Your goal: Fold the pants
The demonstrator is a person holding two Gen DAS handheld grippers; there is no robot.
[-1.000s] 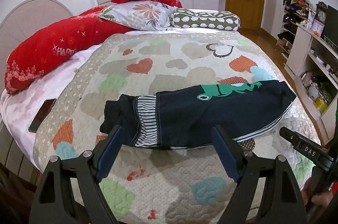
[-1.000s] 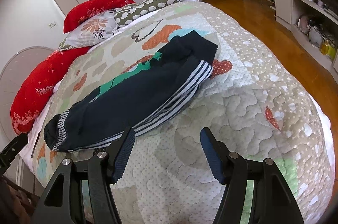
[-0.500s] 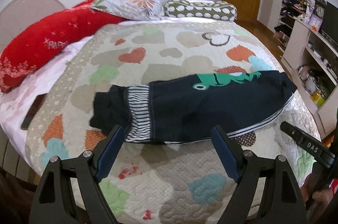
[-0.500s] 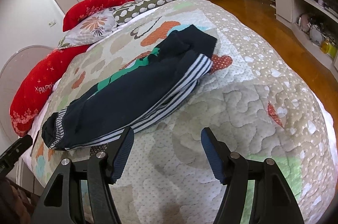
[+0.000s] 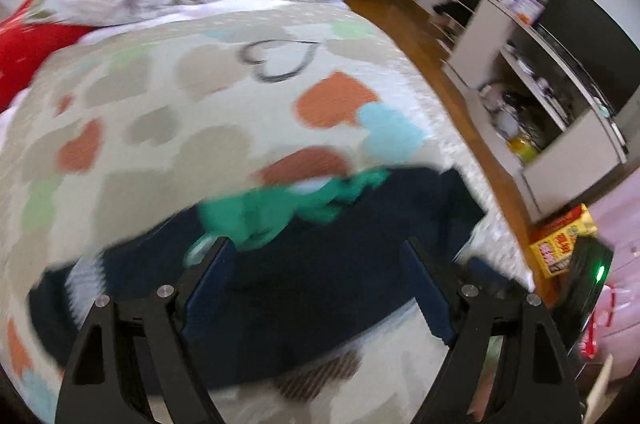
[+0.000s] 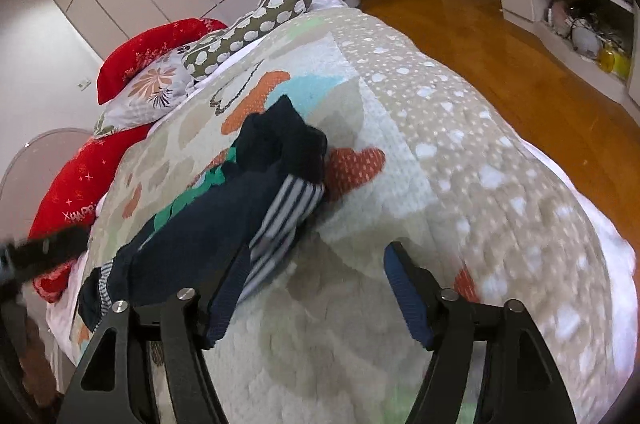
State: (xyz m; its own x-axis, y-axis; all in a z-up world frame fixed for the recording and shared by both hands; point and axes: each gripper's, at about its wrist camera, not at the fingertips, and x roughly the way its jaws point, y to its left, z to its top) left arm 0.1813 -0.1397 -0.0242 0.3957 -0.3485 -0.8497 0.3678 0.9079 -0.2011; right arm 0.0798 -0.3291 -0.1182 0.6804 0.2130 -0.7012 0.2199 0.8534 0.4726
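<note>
The dark navy pants with a green print and striped cuffs lie folded lengthwise across the heart-patterned quilt. My left gripper is open and hovers close over the pants' middle; this view is blurred. In the right wrist view the pants stretch from lower left up to a bunched end near the quilt's middle. My right gripper is open, its left finger beside the striped side seam, its right finger over bare quilt.
Red and floral pillows and a dotted bolster lie at the bed's head. White shelves with clutter and wood floor lie to the right of the bed. A yellow box sits on the floor.
Both grippers have moved in toward the pants and swung right. The left one now hovers over the pants' middle. The right one's left finger has reached the striped seam. Both stay open.
</note>
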